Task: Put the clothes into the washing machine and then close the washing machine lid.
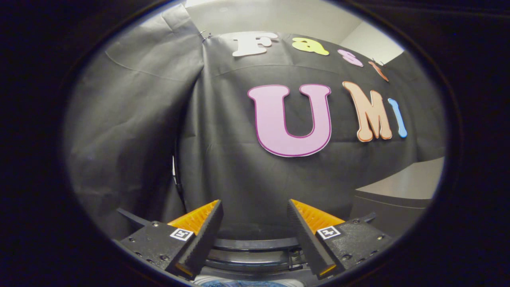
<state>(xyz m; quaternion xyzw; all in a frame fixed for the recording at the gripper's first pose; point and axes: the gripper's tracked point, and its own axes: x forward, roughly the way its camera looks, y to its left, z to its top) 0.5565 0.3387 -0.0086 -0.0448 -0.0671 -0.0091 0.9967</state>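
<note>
so the dark round-rimmed washing machine [255, 249] sits low down, just under and between the gripper's fingers, its curved rim running across the gap. Lid looks up, opening exposed. A bit of blue fabric clothing [243, 284] lies inside at the very bottom, mostly hidden.

Light is dim to moderate overall, coming from above: brightest patch is the pale ceiling strip [279, 16] at 12 o'clock. The black cloth wall [239, 179] soaks up most of it, w/ a soft sheen on the folds at 10 o'clock and deeper shadow twd 8 o'clock. No hard glare. Strong fisheye bending: straight edges bow near the rim, esp. the grey surface [402, 187] at 4 o'clock. Centre is sharp; my jaws at 6 o'clock stand apart, nothing between them, slightly soft at their near ends. The dark curved rim [257, 244] between them sits in shadow.
</note>
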